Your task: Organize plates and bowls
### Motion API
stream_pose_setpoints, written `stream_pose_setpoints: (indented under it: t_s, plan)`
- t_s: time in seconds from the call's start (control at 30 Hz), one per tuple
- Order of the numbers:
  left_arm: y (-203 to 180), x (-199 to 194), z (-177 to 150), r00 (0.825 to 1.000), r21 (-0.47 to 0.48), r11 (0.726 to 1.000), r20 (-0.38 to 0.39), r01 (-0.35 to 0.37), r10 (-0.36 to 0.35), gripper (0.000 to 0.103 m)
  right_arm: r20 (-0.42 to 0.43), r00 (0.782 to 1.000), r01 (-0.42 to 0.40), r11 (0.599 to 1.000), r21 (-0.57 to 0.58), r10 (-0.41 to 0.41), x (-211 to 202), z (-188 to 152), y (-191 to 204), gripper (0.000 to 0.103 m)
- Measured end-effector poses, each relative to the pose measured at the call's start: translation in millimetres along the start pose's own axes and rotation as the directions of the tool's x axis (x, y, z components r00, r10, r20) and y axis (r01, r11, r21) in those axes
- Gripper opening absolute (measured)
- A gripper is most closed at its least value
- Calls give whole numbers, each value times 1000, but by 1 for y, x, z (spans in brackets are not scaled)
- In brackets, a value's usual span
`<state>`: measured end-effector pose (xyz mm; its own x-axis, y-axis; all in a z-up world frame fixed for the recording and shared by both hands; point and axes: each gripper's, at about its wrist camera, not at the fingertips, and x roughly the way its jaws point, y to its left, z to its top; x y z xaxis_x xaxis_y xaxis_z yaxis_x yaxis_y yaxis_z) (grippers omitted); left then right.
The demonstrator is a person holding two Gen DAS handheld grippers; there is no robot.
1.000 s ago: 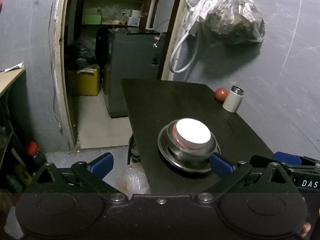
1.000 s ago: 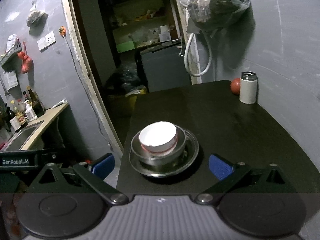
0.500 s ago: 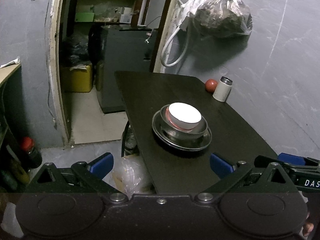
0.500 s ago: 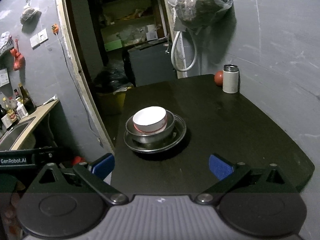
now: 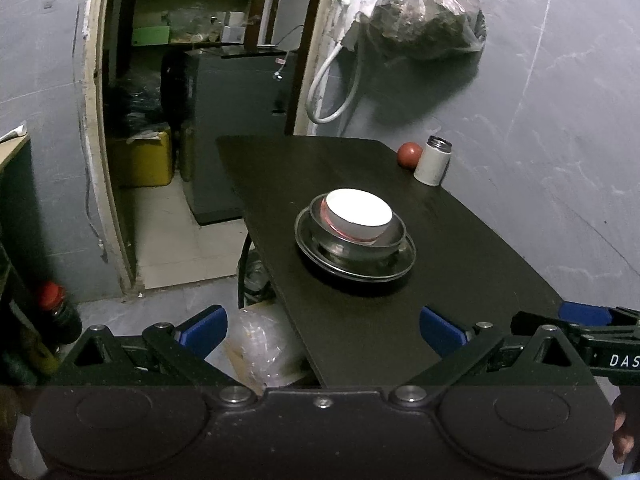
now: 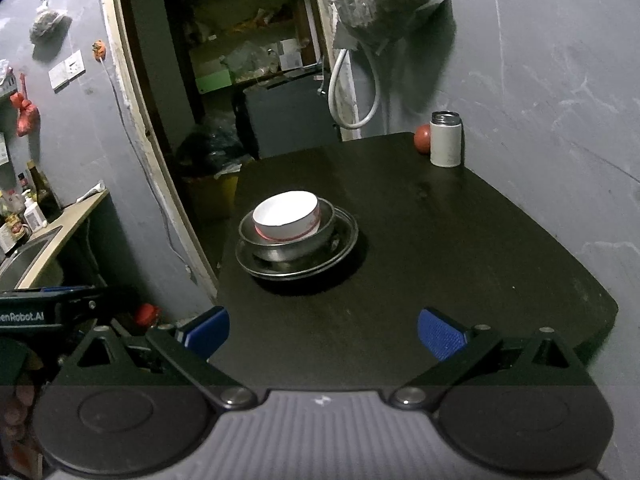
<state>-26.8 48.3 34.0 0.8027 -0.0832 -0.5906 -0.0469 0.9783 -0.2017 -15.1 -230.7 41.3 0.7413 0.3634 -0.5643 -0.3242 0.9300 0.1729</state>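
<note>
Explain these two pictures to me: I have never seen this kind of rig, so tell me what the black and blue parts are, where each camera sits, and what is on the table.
Each picture comes from a fisheye camera mounted on a hand-held gripper, looking forward along its two fingers; a person holds one in each hand. The black frame with blue pads at the bottom is the gripper itself: the left gripper in one view, the right gripper in the other. Both are open and hold nothing.

On the dark table stands one stack: a white bowl inside a metal bowl, on a metal plate. At the far corner stand a white flask and a red ball beside it. A filled plastic bag hangs on the wall.
</note>
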Motion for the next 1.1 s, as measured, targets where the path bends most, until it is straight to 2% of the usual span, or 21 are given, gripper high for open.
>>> stream_pose_setpoints:
  t_s: [0.47,1.1]
  plan:
    - [-1,4,-2,1000,13,1000,-18,-2,2,102,-38,999,-14,1000,-7,14,6,-4,-2,103]
    - [-3,5,-3,1000,15,1000,-21,-6,6,102,-40,999,-18,1000,-7,18,8,-3,-3,103]
